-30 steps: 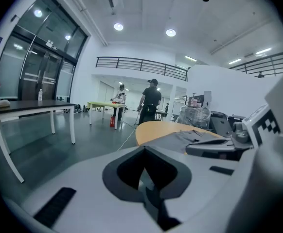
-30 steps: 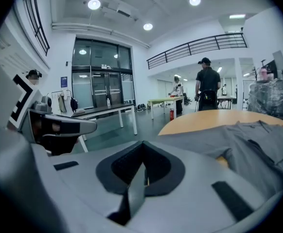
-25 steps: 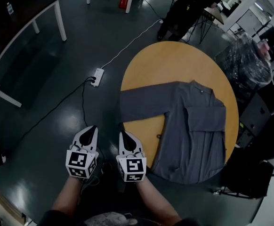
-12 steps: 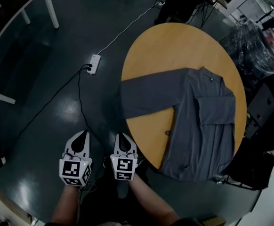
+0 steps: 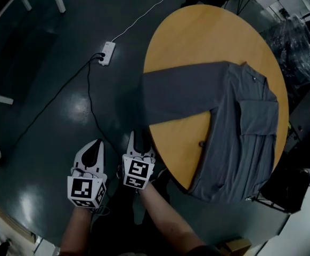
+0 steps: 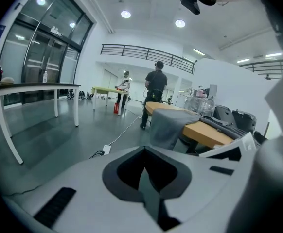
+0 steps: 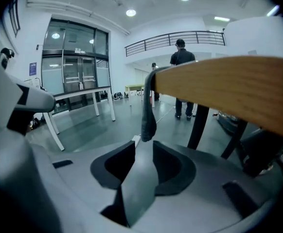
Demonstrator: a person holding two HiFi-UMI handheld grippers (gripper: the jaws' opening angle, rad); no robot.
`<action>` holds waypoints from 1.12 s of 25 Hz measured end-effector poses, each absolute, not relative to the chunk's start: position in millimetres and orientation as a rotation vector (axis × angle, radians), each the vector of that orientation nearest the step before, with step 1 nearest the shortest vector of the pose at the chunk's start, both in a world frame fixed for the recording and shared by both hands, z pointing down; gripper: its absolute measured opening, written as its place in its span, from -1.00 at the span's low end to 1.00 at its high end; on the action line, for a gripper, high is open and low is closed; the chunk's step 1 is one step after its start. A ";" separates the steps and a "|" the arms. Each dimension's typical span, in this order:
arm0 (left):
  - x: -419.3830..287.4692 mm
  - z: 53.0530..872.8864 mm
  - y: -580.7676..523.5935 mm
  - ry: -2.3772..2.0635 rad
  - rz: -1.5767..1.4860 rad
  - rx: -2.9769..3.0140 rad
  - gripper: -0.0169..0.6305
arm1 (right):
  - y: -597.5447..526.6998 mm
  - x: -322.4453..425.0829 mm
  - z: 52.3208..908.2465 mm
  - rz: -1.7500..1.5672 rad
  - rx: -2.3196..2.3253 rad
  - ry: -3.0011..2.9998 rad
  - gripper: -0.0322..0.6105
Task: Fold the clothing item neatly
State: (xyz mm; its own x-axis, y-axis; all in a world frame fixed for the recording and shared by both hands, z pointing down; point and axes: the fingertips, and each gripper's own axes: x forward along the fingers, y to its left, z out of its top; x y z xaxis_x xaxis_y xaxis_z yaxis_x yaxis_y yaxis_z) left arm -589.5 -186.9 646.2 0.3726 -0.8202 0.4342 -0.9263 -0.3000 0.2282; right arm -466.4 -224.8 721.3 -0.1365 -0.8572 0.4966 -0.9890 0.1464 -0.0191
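A grey long-sleeved shirt point(image 5: 240, 127) lies on the round wooden table point(image 5: 197, 31), one sleeve point(image 5: 176, 92) stretched to the left edge and hanging over it. Both grippers are below and left of the table, over the dark floor. My left gripper point(image 5: 96, 144) is shut with nothing in it; in the left gripper view point(image 6: 144, 150) it points at the draped sleeve point(image 6: 168, 125) some way off. My right gripper point(image 5: 140, 141) sits under the table edge point(image 7: 229, 89). Its jaws point(image 7: 142, 147) have just been opening and stand apart, and the sleeve end point(image 7: 148, 113) hangs just ahead of the tips, ungripped.
A white power strip point(image 5: 107, 52) with black and white cables lies on the floor left of the table. A dark table leg point(image 7: 197, 125) stands right of the hanging sleeve. Black wrapped bundles point(image 5: 299, 41) crowd the table's right side. A white-legged table point(image 6: 34, 89) and people point(image 6: 156, 93) are farther off.
Both grippers have sunk lower beside the table's left edge. The right gripper's fingers, together before, now stand parted. The shirt has not moved.
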 end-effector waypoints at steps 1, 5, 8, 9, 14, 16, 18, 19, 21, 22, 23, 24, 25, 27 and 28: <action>-588.9 646.9 -187.0 -1.508 0.327 2.203 -0.92 | -228.2 -464.2 721.7 0.490 1.789 -2.053 -0.62; -591.8 649.9 -187.7 -1.503 0.324 2.200 -0.92 | -240.5 -460.1 722.4 0.470 1.834 -2.028 -0.62; -592.9 651.2 -188.3 -1.496 0.327 2.201 -0.92 | -245.4 -462.2 719.6 0.446 1.830 -2.032 -0.62; -593.0 651.0 -188.4 -1.494 0.327 2.202 -0.92 | -245.7 -463.9 718.6 0.436 1.818 -2.036 -0.62; -593.3 645.5 -189.0 -1.489 0.323 2.203 -0.92 | -240.8 -470.6 710.7 0.409 1.786 -2.035 -0.83; -592.7 641.4 -188.6 -1.490 0.319 2.206 -0.92 | -236.6 -475.1 705.0 0.412 1.767 -2.053 -0.84; -593.2 636.0 -188.7 -1.496 0.312 2.208 -0.92 | -231.9 -481.0 696.0 0.406 1.748 -2.075 -0.84; -594.0 632.5 -189.1 -1.500 0.309 2.209 -0.92 | -229.9 -484.3 689.9 0.401 1.739 -2.088 -0.84; -595.9 623.9 -189.7 -1.510 0.305 2.210 -0.92 | -225.7 -491.5 676.2 0.399 1.719 -2.119 -0.84; -596.5 618.9 -189.6 -1.515 0.305 2.212 -0.92 | -223.2 -495.0 669.0 0.403 1.706 -2.136 -0.84; -596.7 613.2 -189.0 -1.518 0.307 2.215 -0.92 | -220.6 -498.3 661.3 0.408 1.691 -2.153 -0.84; -596.7 606.9 -188.3 -1.520 0.310 2.217 -0.92 | -218.1 -500.9 653.0 0.410 1.676 -2.170 -0.84; -596.8 600.0 -187.8 -1.522 0.313 2.220 -0.92 | -216.2 -503.0 644.0 0.410 1.664 -2.185 -0.84; -598.2 584.6 -189.7 -1.531 0.311 2.224 -0.92 | -216.4 -505.4 624.1 0.402 1.653 -2.216 -0.84; -599.1 576.0 -192.1 -1.540 0.304 2.228 -0.92 | -218.5 -506.0 613.3 0.396 1.653 -2.232 -0.84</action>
